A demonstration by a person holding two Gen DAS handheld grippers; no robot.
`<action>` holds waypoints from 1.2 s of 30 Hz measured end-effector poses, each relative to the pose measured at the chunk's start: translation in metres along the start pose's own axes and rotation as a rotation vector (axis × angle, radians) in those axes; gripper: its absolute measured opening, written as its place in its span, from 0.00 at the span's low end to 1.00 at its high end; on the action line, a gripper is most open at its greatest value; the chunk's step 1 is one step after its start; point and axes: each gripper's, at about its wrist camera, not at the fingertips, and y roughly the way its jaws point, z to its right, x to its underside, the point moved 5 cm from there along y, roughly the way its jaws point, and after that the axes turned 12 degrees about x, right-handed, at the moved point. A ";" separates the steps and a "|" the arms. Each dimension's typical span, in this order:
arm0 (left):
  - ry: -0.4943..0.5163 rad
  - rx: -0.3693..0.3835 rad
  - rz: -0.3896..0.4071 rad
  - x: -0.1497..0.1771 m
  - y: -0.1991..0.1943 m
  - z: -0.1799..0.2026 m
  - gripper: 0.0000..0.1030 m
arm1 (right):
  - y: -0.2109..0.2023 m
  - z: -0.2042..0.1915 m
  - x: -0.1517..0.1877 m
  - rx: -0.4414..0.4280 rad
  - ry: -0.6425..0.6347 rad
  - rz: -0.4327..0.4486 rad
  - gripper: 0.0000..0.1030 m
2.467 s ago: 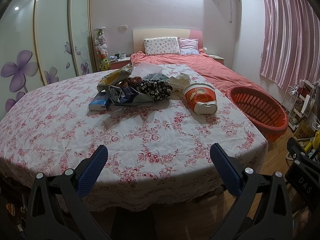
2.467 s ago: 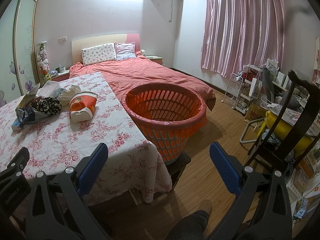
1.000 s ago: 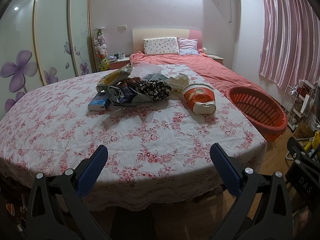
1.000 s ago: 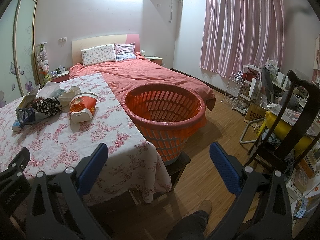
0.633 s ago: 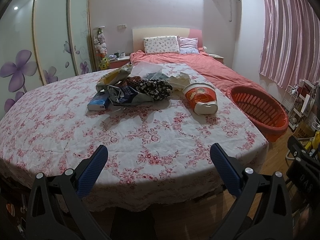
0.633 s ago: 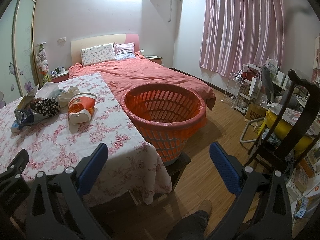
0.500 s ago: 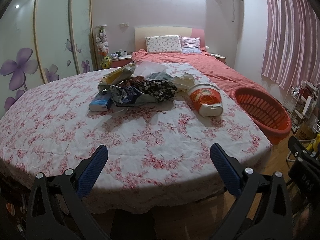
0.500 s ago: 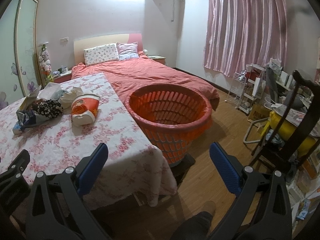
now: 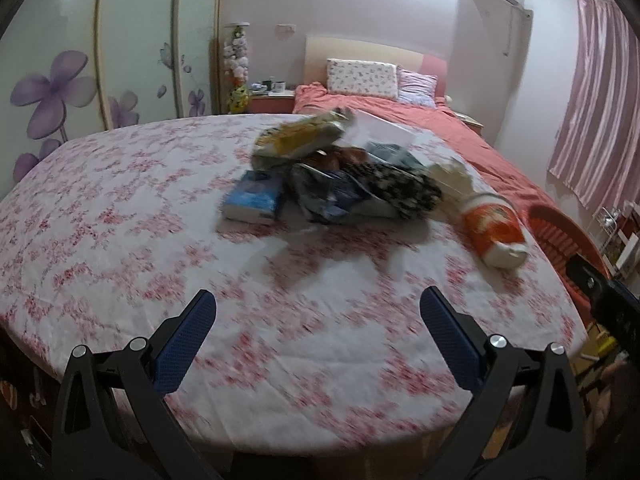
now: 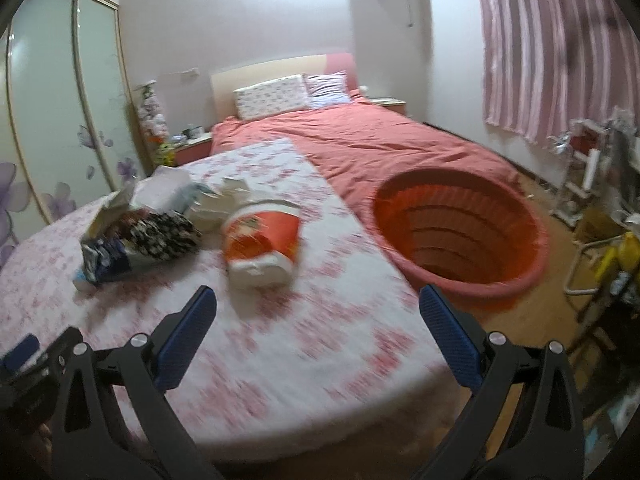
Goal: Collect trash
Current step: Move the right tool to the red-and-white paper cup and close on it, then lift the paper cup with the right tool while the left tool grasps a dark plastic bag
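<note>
Across the middle of both wrist views, a table point(image 9: 120, 248) with a pink flowered cloth is carrying a heap of trash point(image 9: 340, 176): a yellow wrapper point(image 9: 300, 140), a blue box point(image 9: 256, 198), a dark patterned bag point(image 9: 404, 188), crumpled white paper point(image 9: 452, 178) and, at the right end of the heap, an orange and white cup point(image 10: 262, 246) lying on its side. Nothing is being carried at this point, so the step in hand looks like the approach to the first pick, with the whole job yet to do. Low in the left view, the left tool point(image 9: 318, 336) is hanging wide apart and empty over the near edge of the table, well short of the heap and aimed toward its left side. Low in the right view, the right tool point(image 10: 318, 334) is likewise gaping wide and empty, pointing between the cup and the orange basket point(image 10: 460, 240), which is sitting at the right of the frame just past the table's edge, beside the bed point(image 10: 380, 144). Both views are blurring, so fine detail is hard to read. Next, a tool probably needs to be reaching further in, straddling one piece such as the cup, and closing before carrying it to the basket.
</note>
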 end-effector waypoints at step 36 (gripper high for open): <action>-0.027 0.108 -0.072 -0.053 0.074 -0.034 0.86 | 0.093 -0.059 -0.008 -0.024 -0.102 -0.190 0.71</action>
